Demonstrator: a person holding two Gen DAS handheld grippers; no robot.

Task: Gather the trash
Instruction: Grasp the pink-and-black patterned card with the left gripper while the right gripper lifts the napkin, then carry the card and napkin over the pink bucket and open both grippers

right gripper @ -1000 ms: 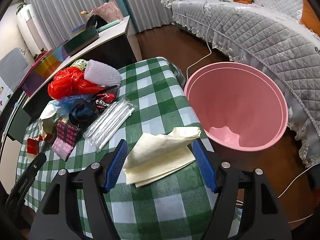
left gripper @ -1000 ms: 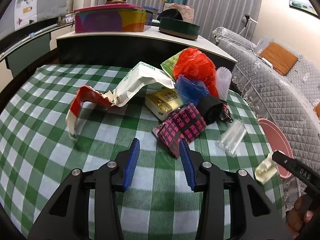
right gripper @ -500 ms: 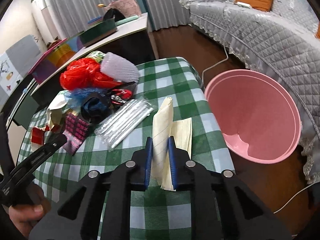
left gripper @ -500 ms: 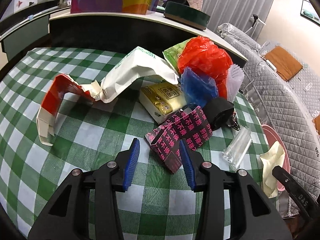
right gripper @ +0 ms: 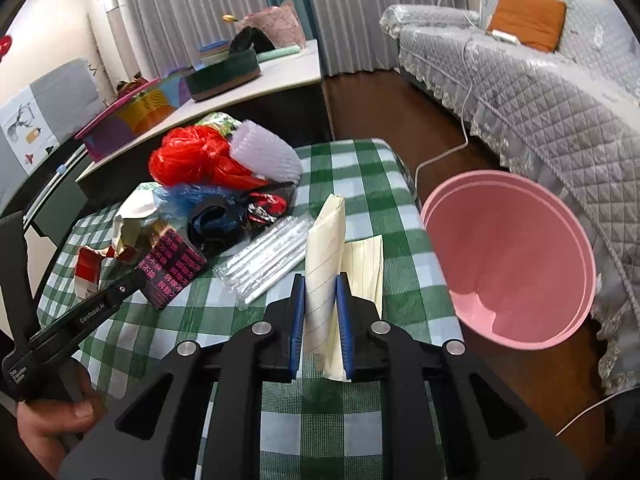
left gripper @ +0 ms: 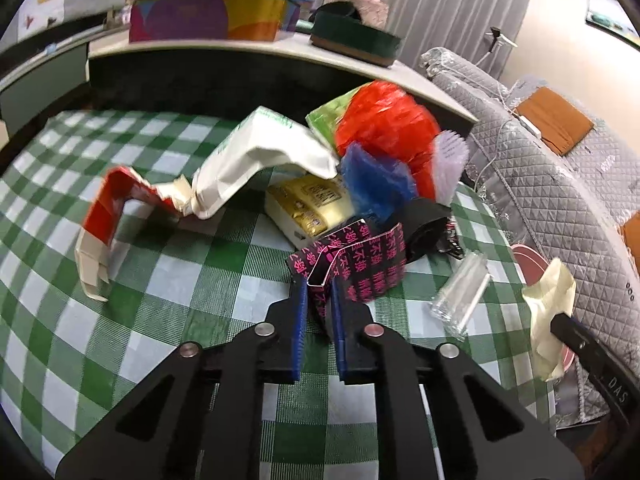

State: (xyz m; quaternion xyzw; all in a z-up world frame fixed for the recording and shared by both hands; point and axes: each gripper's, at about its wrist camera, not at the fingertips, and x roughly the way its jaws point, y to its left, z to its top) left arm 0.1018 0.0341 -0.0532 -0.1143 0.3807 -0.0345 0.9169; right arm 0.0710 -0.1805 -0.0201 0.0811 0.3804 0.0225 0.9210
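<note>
My left gripper (left gripper: 319,288) is shut on the near corner of a black carton with pink writing (left gripper: 356,264), which also shows in the right wrist view (right gripper: 170,270). My right gripper (right gripper: 319,284) is shut on a folded cream paper (right gripper: 326,252) and holds it upright above the checked table; the paper also shows in the left wrist view (left gripper: 550,304). A pink bin (right gripper: 508,264) stands on the floor to the right of the table. The trash pile holds a red plastic bag (left gripper: 384,124), a blue bag (left gripper: 376,182), a white paper bag (left gripper: 256,160) and a yellow box (left gripper: 310,210).
A clear pack of straws (right gripper: 266,262) lies between the pile and the paper. A torn red and white box (left gripper: 104,224) lies at the left. A counter with boxes (left gripper: 208,20) stands behind the green checked table (left gripper: 160,260). A grey sofa (right gripper: 540,92) is at the right.
My left gripper moved forward and closed on the black and pink carton. My right gripper closed on the cream paper and lifted it upright off the table.
</note>
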